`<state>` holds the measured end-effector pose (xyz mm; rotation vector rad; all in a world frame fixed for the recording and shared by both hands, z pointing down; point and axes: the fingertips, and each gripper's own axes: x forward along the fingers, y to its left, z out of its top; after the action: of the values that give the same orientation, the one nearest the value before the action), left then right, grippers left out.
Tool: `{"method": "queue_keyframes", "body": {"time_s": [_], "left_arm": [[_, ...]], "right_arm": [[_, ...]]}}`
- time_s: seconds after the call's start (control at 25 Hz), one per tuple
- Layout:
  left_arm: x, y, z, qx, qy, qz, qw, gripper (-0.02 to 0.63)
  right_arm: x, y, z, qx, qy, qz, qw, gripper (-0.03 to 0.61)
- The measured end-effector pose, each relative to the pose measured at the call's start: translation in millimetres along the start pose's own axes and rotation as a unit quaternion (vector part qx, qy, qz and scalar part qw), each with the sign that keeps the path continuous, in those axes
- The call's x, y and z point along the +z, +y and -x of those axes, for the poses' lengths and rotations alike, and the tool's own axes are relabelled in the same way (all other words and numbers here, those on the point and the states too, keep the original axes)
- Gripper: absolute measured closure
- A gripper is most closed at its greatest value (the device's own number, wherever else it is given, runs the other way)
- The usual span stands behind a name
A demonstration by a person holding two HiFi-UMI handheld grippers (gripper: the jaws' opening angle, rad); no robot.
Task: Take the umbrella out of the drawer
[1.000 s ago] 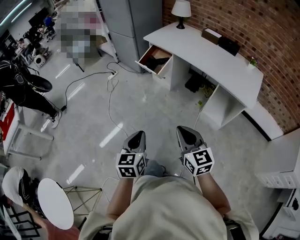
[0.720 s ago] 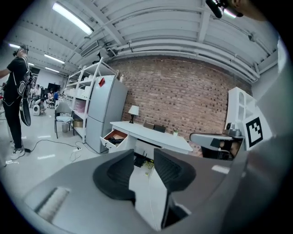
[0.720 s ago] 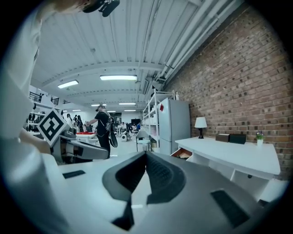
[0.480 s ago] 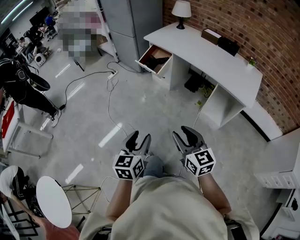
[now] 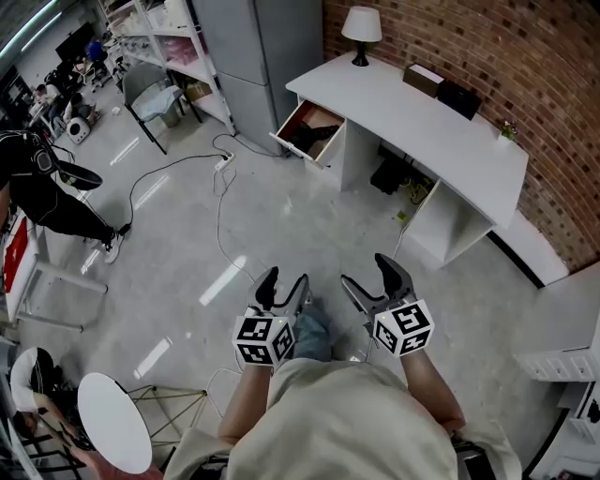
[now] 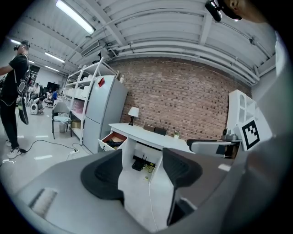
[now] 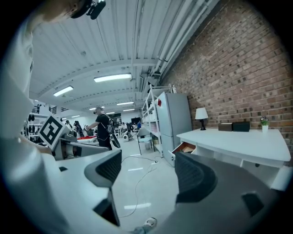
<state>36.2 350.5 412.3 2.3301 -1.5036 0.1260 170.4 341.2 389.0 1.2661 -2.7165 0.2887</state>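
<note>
**Umbrella** [image 5: 305,137]: a dark folded shape lying in the open drawer [image 5: 298,151]. I see the drawer pulled out at the left end of the white desk [image 5: 422,117], far up the head view. Neither gripper is near it, and a broad stretch of grey floor [image 5: 281,225] lies between.

**Surroundings:** On the desk top stand a lamp [image 5: 361,28] with a white shade, a brown box [image 5: 424,79], a black box [image 5: 457,94] just beside that, and a small plant [image 5: 507,128] toward the far end. Behind the desk runs a brick wall [image 5: 525,56]. Left of the drawer stands a tall grey cabinet [image 5: 262,47]. A cable [image 5: 219,202] trails across the floor from near the cabinet toward me.

**Left gripper** [image 5: 285,281]: held low, just ahead of the wearer's beige shirt [image 5: 328,422], and pointing toward the desk. Its jaws have just been opening and now stand wide apart with nothing between them (through the gap, its own view gives me only the desk's white front and the floor).

**Right gripper** [image 5: 367,273]: beside the left one but not touching it, likewise aimed forward. Its jaws have also just been opening and stand well apart and empty, framing bare floor and the cable.

**Bystander:** At the far left of the head view a person in black [image 5: 42,187] stands, well apart from both grippers.
</note>
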Motion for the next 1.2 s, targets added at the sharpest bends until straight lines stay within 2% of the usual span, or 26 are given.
{"method": "queue_keyframes", "body": {"time_s": [0.32,0.56,0.76,1.2], "left_arm": [[21,49,-66,-0.011,0.011,-0.011,0.9998,0.339],[53,90,-120,-0.026,0.016,-0.004,0.9995,0.317],[83,127,-163,-0.037,0.021,-0.017,0.9989,0.304],[115,207,-238,-0.058,0.029,-0.023,0.9976,0.299]], "right_arm": [[16,-34,-77,-0.007,0.001,0.004,1.0,0.205],[45,-67,-141,-0.022,-0.005,-0.003,1.0,0.195],[71,-88,-198,-0.032,-0.011,-0.003,0.999,0.189],[85,-122,-300,-0.058,-0.011,-0.008,0.998,0.176]]}}
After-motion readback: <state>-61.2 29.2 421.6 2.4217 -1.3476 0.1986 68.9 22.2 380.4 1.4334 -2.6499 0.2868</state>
